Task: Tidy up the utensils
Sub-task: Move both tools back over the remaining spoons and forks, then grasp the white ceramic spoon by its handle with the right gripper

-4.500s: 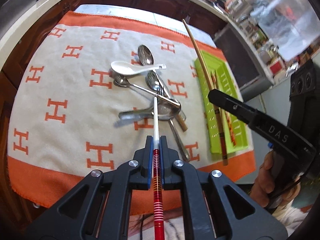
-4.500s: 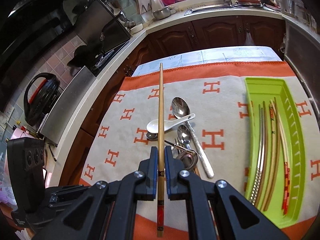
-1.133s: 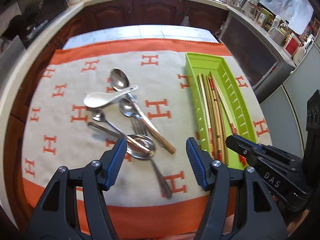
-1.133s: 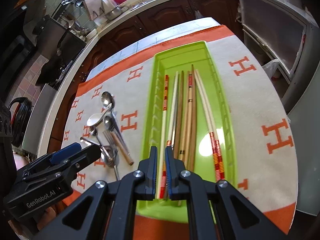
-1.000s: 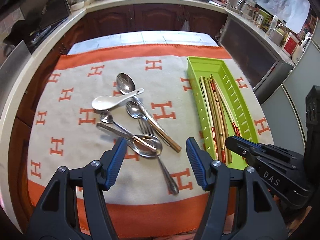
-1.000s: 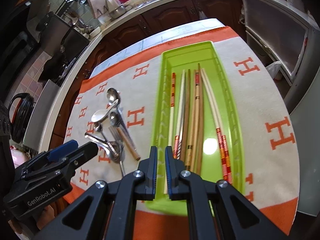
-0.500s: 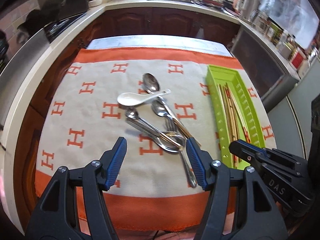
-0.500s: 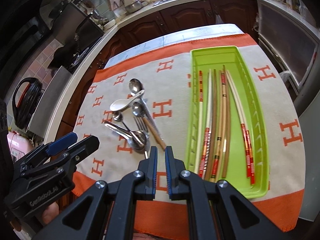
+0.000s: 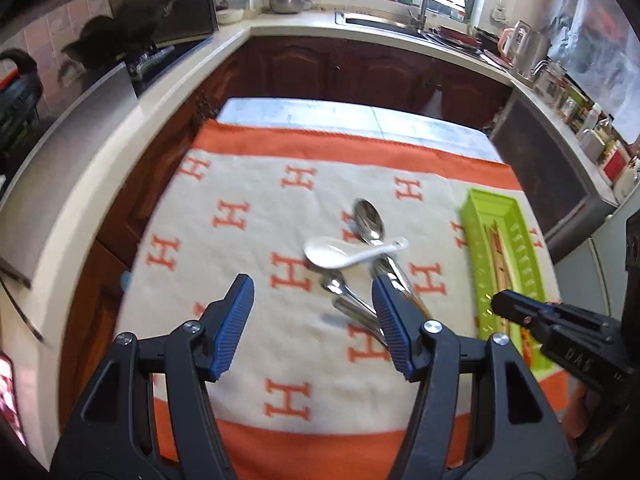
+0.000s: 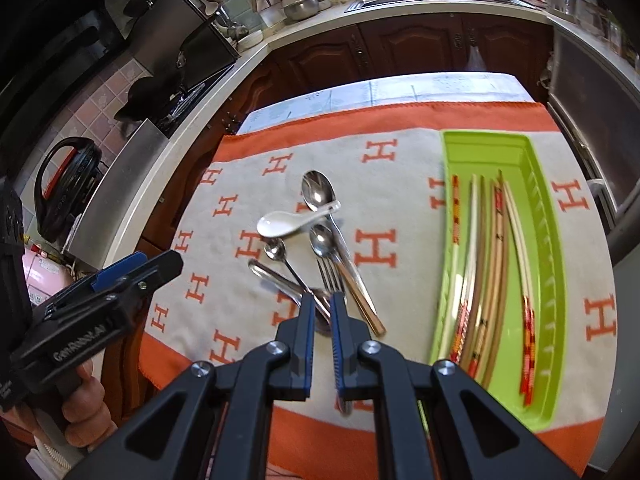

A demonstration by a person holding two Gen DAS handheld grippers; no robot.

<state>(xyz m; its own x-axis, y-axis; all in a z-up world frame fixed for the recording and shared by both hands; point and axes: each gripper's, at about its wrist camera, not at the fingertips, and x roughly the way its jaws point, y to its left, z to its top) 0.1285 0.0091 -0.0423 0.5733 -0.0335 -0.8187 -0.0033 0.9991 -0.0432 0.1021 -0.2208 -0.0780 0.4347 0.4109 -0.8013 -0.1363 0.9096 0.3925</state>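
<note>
While the cluster of metal utensils (image 10: 320, 256) is lying just ahead of the right tongs (image 10: 321, 312), its near ends are disappearing behind their fingers, so the bowl of the lowest spoon is hard to make out. In the left wrist view the same cluster (image 9: 368, 280) is partly covered by the right-hand finger of the left tongs (image 9: 312, 312). The long spoon (image 10: 320, 200) and the wooden-handled piece (image 10: 360, 296) are running lengthwise away from the right tongs, bowls pointing to the far side; a fork (image 10: 330, 276) is lying between them. The white ceramic spoon (image 10: 288, 222) is lying crosswise over the long spoon, its handle pointing right.

The left tongs are gaping wide and holding nothing; the right tongs are nearly closed, with only a narrow gap, and gripping nothing.

To the right of the right tongs, the green tray (image 10: 552, 240) is holding chopsticks (image 10: 492, 264) laid lengthwise; the left wrist view is showing only a sliver of that tray (image 9: 520, 264), blurred. Everything is resting on an orange-bordered cloth (image 10: 400, 160) covering the bench (image 10: 440, 84).
</note>
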